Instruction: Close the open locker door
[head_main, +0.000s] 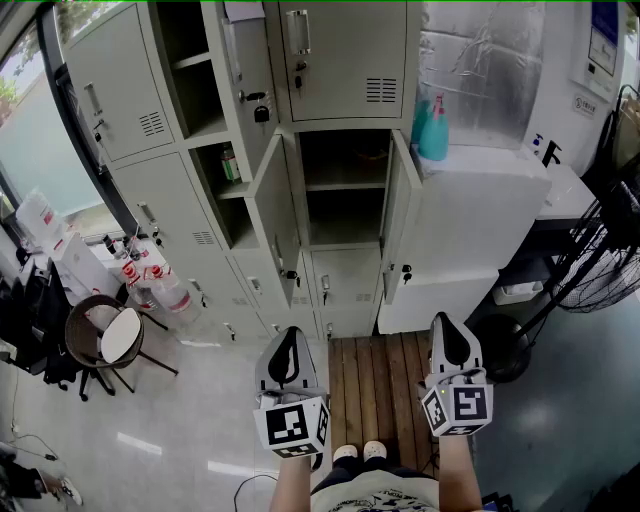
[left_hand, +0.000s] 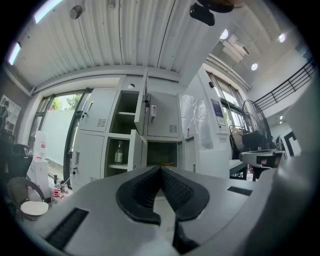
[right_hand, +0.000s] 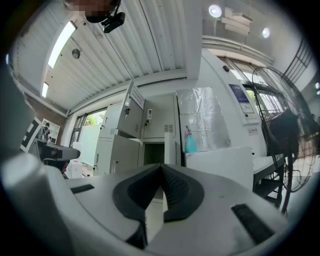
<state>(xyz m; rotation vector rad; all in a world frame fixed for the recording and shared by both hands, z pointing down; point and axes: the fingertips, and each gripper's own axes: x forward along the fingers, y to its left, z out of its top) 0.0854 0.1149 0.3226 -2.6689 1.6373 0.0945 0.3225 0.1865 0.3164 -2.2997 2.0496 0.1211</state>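
Note:
The grey locker bank (head_main: 330, 60) stands ahead in the head view. Its middle compartment (head_main: 345, 190) is open, with one door (head_main: 272, 215) swung out on its left and another door (head_main: 398, 215) on its right. Higher up, a third door (head_main: 240, 70) with a padlock (head_main: 261, 113) also stands open. My left gripper (head_main: 290, 350) and right gripper (head_main: 450, 335) are held low, well short of the lockers, both shut and empty. The left gripper (left_hand: 160, 170) faces the open compartment (left_hand: 161, 154). The right gripper (right_hand: 161, 167) points at the same lockers (right_hand: 150, 132).
A white cabinet (head_main: 480, 200) with a blue spray bottle (head_main: 435, 130) on top stands right of the lockers. A fan (head_main: 600, 260) is at far right. A round chair (head_main: 105, 335) and water bottles (head_main: 160, 285) sit at left. I stand on a wooden pallet (head_main: 385, 385).

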